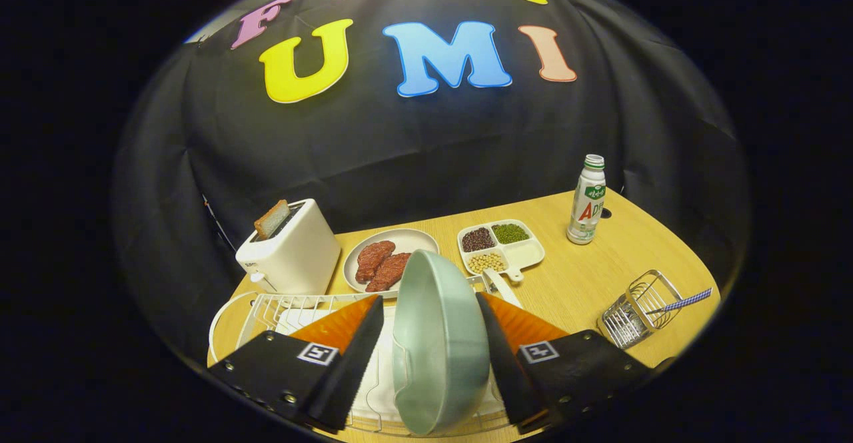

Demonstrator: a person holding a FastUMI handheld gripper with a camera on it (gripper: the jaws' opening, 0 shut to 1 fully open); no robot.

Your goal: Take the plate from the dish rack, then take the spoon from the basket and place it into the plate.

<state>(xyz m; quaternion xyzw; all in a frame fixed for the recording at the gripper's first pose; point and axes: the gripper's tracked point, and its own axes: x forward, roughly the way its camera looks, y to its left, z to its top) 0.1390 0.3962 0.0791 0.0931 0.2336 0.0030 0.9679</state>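
Standing upright between our gripper's (430, 343) fingers, the plate (440, 343) sits over the dish rack (266, 310); whether they clench it, we cannot tell. Spoon (680, 304) waits in the basket (636, 310).

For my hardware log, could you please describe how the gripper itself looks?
The gripper has two wedge-shaped fingers with ribbed inner edges, each on a flat block bearing a square fiducial tag and small rivets. They flank the pale green plate.

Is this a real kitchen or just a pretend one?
Probably a pretend kitchen set up in a booth. A toaster with bread, a dish rack and a plate of meat sit on one wooden table against a black cloth wall. The gripper has its fingers either side of a pale green plate.
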